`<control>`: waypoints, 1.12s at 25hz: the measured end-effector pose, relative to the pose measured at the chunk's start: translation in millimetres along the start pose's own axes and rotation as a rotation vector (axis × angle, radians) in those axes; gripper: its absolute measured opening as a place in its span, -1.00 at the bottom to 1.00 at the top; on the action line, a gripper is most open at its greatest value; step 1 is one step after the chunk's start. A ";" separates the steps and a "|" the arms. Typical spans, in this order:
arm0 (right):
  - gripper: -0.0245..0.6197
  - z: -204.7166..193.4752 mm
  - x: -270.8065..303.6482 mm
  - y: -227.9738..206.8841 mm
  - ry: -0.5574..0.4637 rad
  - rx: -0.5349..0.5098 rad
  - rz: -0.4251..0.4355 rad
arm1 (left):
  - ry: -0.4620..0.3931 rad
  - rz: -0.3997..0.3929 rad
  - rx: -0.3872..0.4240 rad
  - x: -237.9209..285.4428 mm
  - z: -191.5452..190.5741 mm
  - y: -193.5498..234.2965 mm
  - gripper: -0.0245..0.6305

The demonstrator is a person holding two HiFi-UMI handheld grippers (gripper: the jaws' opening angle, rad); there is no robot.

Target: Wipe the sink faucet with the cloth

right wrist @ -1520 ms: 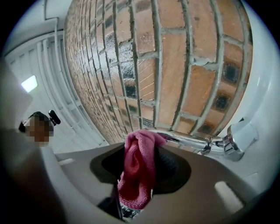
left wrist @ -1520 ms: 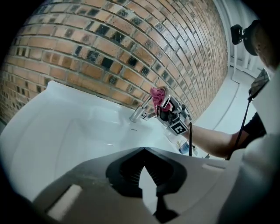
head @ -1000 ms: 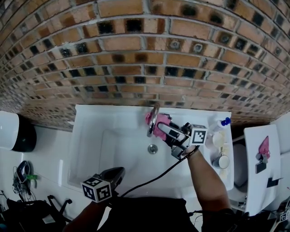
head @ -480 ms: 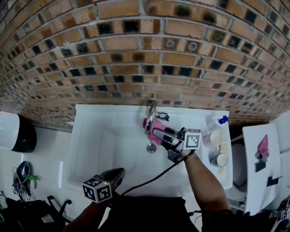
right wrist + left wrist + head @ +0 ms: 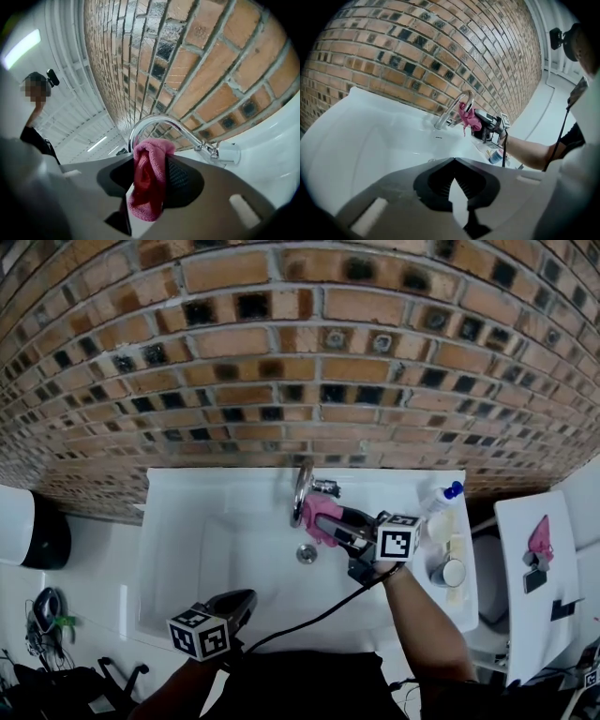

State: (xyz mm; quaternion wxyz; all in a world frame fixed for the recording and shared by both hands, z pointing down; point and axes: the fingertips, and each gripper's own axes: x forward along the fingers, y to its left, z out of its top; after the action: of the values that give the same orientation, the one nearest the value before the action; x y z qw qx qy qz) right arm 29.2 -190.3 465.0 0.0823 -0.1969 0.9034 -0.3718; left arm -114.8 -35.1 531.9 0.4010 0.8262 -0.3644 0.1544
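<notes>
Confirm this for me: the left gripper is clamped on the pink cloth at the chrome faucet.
One detail is wrong: the right gripper, not the left, is clamped on the pink cloth at the chrome faucet. The right gripper view shows the cloth pinched between its jaws.

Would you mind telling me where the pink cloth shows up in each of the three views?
Head view: centre, the pink cloth at the faucet, held by the right gripper.
Left gripper view: just above centre, the pink cloth at the spout's end.
Right gripper view: lower centre, the pink cloth clamped between the jaws.
Shared landmark: the curved chrome faucet shows in all three.
</notes>
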 end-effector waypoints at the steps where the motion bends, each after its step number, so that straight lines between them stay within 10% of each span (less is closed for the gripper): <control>1: -0.42 6.3 -5.8 0.1 -0.007 -0.017 -0.018 | 0.003 0.001 0.003 1.7 2.1 1.4 -0.91; 11: -0.42 78.9 -28.0 -43.1 0.109 -0.300 -0.267 | -0.014 0.020 0.031 34.6 43.5 14.2 -0.91; 20: -0.42 65.6 -4.7 -121.1 0.291 -0.264 -0.303 | 0.013 0.043 -0.003 75.5 45.2 18.0 -0.91; 28: -0.42 42.5 29.0 -150.8 0.346 -0.146 -0.171 | 0.049 0.071 -0.044 85.3 42.1 28.4 -0.91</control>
State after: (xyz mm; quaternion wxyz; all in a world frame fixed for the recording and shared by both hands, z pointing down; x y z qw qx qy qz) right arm 59.8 -327.0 541.0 -0.1205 -0.2114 0.9086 -0.3395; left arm -78.4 -120.3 567.7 0.4223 0.7995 -0.3869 0.1808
